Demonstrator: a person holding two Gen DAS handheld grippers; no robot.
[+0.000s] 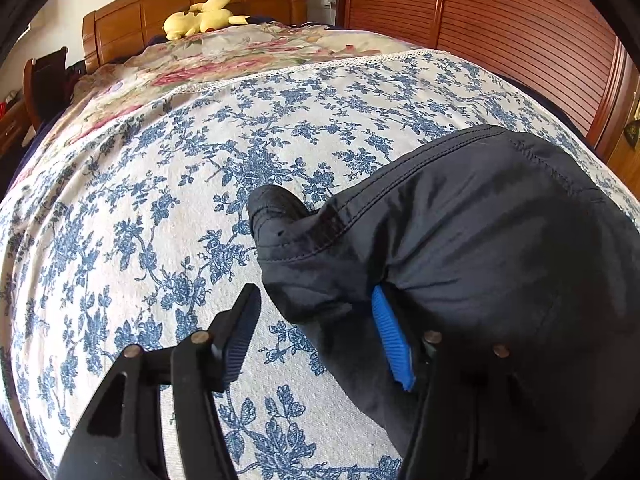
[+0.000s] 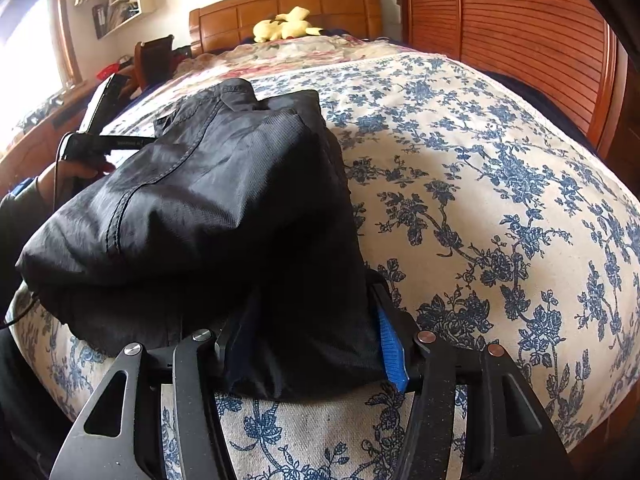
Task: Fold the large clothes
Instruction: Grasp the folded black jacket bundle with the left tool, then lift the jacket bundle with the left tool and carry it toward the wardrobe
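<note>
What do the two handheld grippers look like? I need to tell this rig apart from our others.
Both look alike. The left gripper and the right gripper have black angular linkage arms with triangular cut-outs and round metal pivot pins. Each carries one ribbed bright-blue pad and one ribbed dark pad. In the right wrist view a thin dark cable runs past the other hand, which wears a grey sleeve.

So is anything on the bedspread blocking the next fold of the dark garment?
Nothing visible does. The dark garment lies bunched on the blue floral bedspread, which is bare around it. The yellow plush toy sits far off by the headboard.
</note>
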